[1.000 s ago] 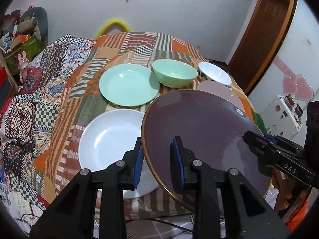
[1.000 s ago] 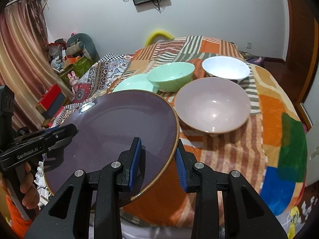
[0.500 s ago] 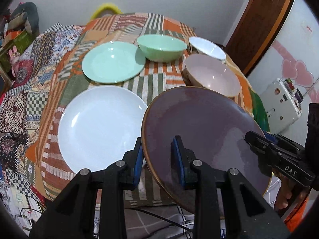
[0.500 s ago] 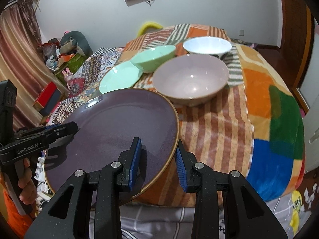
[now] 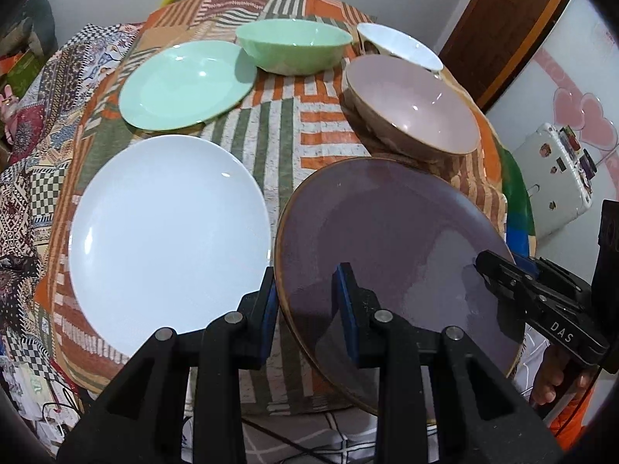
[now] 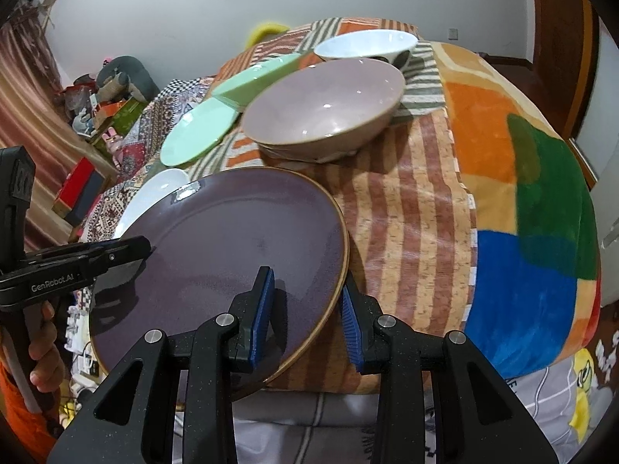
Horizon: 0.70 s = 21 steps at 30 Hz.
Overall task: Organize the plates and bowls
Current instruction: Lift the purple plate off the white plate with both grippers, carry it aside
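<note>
Two hand-held grippers carry one purple plate (image 5: 394,247) between them, above the near edge of a worktop (image 5: 286,131) draped in a patchwork cloth.

The left gripper (image 5: 307,305) has its jaws closed on the plate's left rim, one blue pad above the plate and one below. The right gripper (image 6: 307,305) has its jaws closed on the opposite rim in the same way. In each wrist view the other gripper shows at the far side of the plate, with part of a hand (image 6: 42,348) on its handle and an orange sleeve (image 6: 19,417) below.

The plate is dark purple with a thin brown rim. It tilts a little, and part of it hangs out past the worktop's edge.

Other places are given from the purple plate, as the left wrist view shows them. A white plate (image 5: 166,239) lies flat on the cloth just beside it to the left. Whether the two rims touch cannot be told. A pink bowl (image 5: 414,104) sits just behind it. A green plate (image 5: 185,85) lies behind the white one. A green bowl (image 5: 294,44) stands farther back, touching or overlapping the green plate's right edge. A white bowl (image 5: 398,46) stands farthest back, to the right, just behind the pink bowl.
</note>
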Available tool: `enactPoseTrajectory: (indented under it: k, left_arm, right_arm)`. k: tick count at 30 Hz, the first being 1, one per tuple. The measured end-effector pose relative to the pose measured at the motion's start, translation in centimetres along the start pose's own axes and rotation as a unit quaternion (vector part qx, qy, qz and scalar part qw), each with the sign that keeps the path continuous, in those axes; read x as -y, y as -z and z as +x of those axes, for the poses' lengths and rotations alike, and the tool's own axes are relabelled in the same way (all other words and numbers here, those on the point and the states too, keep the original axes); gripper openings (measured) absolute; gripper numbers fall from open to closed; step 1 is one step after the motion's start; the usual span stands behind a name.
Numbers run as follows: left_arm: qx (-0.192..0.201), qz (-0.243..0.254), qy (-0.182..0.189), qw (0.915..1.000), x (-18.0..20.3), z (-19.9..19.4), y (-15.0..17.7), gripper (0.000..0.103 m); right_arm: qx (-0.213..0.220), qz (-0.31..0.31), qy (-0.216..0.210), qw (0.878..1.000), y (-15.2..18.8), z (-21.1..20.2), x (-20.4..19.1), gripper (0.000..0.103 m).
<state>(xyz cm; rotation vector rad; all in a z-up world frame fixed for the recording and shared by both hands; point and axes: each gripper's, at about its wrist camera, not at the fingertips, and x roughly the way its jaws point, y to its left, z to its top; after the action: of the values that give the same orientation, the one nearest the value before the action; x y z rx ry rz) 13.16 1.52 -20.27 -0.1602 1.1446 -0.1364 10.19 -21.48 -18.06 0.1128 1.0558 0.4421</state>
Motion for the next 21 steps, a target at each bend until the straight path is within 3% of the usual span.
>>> enactPoseTrajectory:
  k: [9,14,21]
  left_arm:
    - [-0.033,0.005,0.008,0.9994,0.8,3.1,-0.7,0.030]
    - [-0.045,0.038,-0.034,0.9977,1.8,4.7,0.1,0.030]
    - [-0.045,0.023,-0.014,0.9986,1.3,4.8,-0.1,0.029]
  right_arm:
    - [-0.014,0.018,0.012,1.000,-0.1,0.6,1.5,0.030]
    - [-0.022,0.020,0.012,0.999,0.1,0.9,1.9,0.030]
    - [-0.024,0.017,0.016,0.999,0.0,0.8,1.9,0.030]
